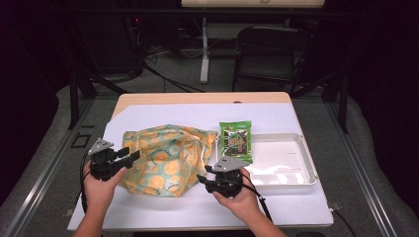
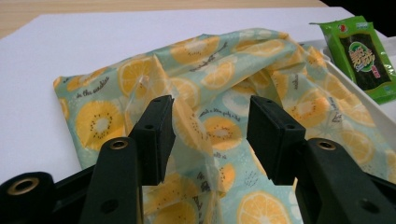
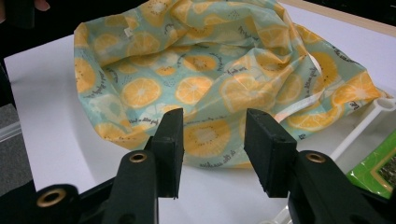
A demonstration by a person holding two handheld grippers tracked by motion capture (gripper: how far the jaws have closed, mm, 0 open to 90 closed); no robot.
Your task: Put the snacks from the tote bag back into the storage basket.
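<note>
A teal cloth bag printed with orange slices (image 1: 168, 160) lies crumpled on the white table sheet (image 1: 163, 116). My left gripper (image 1: 132, 155) is open at the bag's left edge; in the left gripper view (image 2: 210, 135) a fold of the bag (image 2: 219, 88) rises between the jaws. My right gripper (image 1: 201, 178) is open at the bag's lower right corner, the fabric (image 3: 196, 79) just ahead of its jaws (image 3: 212, 151). A green seaweed snack packet (image 1: 235, 141) lies on the left end of a white tray (image 1: 291, 163).
The white tray (image 3: 359, 126) sits right of the bag, and the packet (image 2: 362, 56) leans over its rim. A black chair (image 1: 269, 54) and a table leg stand beyond the table's far edge. Bare sheet lies in front of the bag.
</note>
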